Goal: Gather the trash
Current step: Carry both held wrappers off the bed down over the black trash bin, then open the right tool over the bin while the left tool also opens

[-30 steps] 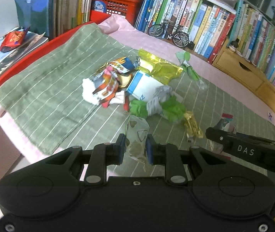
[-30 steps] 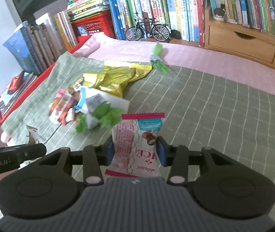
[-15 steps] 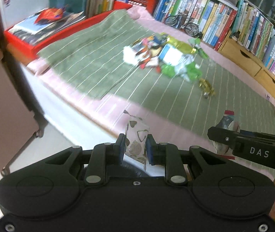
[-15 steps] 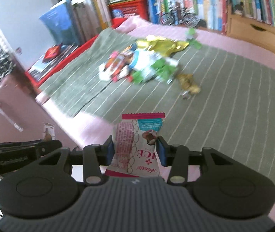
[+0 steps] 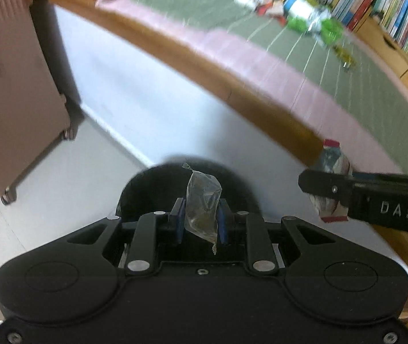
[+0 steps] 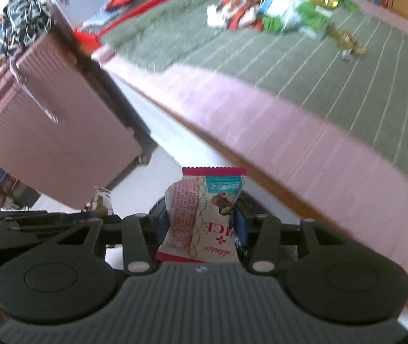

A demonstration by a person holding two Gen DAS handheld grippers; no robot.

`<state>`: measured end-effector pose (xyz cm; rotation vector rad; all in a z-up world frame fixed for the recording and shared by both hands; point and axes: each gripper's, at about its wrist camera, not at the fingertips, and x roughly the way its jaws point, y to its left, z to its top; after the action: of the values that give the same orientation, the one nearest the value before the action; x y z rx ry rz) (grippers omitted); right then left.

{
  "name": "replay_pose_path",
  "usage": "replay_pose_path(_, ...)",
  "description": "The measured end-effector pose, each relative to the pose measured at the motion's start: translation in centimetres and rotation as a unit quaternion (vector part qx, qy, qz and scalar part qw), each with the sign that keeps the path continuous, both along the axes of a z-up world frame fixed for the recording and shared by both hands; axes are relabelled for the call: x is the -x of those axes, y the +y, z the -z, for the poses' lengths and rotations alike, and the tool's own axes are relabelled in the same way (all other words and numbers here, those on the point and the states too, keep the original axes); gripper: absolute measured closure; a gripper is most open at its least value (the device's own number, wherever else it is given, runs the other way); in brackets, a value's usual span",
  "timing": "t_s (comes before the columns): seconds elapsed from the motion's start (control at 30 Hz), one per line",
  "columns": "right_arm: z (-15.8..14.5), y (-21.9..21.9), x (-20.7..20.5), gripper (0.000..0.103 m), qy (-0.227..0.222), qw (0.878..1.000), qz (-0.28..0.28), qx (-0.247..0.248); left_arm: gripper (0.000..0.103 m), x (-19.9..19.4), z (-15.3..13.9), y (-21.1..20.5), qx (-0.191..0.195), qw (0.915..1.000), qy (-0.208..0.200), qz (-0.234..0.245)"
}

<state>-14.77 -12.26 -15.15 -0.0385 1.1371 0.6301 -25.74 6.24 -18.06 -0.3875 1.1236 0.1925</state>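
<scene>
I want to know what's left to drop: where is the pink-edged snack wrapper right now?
The pink-edged snack wrapper is clamped in the right gripper, off the bed, above the dark bin on the floor.

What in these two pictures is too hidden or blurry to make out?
- Black bin, left wrist view: inside hidden by the left gripper and its clear wrapper.
- Wrapper pile, right wrist view: motion blur, labels unreadable.
- Pink snack packet: bottom hidden behind the right gripper.

Both tools side by side: L tool [image 5: 201, 218] & R tool [image 6: 202, 223] clamped tight.
</scene>
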Motion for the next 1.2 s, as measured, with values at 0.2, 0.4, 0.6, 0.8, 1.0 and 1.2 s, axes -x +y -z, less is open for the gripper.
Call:
replay_pose_path(0.2,3.1,1.0,0.8,0.050,0.013,1.000,-0.018,0.016,0.081,0.4,4.4,0.0,0.001,0.9999,0.014,0.010)
replay_pose_path(0.4,6.4,1.7,1.0,0.050,0.023,0.999,-0.024,0.030,0.081,-0.2,8.7,0.1,0.006,0.9995,0.026,0.015)
replay_pose_path(0.6,10.0,1.8,1.0,0.050,0.035,0.998,-0.020,0.041,0.080,-0.6,12.5,-0.3,0.008,0.9990,0.039,0.021)
replay_pose_path(0.8,12.4,1.5,1.0,0.035,0.047,0.998,-0.021,0.043,0.076,-0.7,14.8,-0.4,0.006,0.9985,0.049,0.024)
replay_pose_path(1.0,12.3,1.6,0.7,0.015,0.041,0.998,-0.022,0.031,0.046,-0.8,14.6,-0.4,0.001,0.9991,0.042,0.007)
replay_pose_path(1.2,10.2,1.8,0.6,0.014,0.026,0.999,-0.022,0.023,0.033,-1.1,11.9,-0.3,-0.017,0.9995,0.026,0.004)
